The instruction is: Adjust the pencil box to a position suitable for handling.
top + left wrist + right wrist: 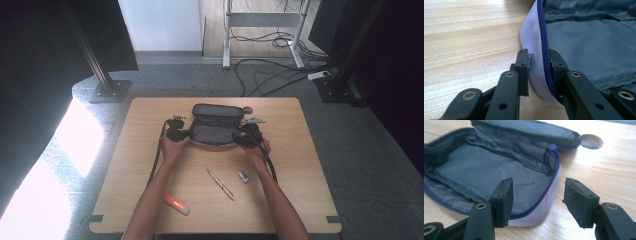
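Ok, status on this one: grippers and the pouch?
Left gripper clamped on pouch rim. Right gripper open, straddling opposite rim. Pouch lies unzipped. Pen nearer the person, not in the way.

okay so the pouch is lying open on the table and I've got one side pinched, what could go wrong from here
1. The left gripper pinches only the thin zipper edge of the pouch; a tug could slip it free.
2. The right gripper stands open astride the other rim; closing now might catch the lining instead of the edge.
3. The pen lies close behind the hands and could be knocked.
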Demonstrator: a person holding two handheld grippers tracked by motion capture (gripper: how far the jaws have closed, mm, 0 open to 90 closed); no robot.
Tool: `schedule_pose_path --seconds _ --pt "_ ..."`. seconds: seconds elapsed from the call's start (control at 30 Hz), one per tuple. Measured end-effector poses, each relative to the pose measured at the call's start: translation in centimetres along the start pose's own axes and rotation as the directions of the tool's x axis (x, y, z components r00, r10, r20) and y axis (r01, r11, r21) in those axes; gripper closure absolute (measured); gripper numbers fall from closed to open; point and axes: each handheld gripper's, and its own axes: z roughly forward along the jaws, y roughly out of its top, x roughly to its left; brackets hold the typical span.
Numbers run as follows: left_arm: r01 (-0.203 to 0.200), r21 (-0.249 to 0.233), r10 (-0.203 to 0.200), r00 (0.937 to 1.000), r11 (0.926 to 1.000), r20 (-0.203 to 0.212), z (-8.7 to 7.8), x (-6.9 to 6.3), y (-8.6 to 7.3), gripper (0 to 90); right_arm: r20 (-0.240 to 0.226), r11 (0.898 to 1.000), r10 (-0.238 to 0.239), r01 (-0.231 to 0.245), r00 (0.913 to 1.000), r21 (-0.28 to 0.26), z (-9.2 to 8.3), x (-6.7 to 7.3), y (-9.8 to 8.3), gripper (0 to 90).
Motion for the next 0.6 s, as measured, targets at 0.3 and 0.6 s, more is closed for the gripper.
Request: schedule_pose_path --seconds 0.3,0.6 --pt "0.004 0.0 -0.004 1.0 1.0 0.007 0.0 0.1 0.0 73.5 0.021 0.999 0.029 -0.03 0.9994 0.026 1.4 -0.6 -0.6 40.0" --pt "0.001 -0.001 -0.001 1.0 1.0 0.007 0.0 0.1 0.0 73.4 0.018 0.998 0.052 -0.053 0.9985 0.034 2.3 -0.9 -0.9 46.7"
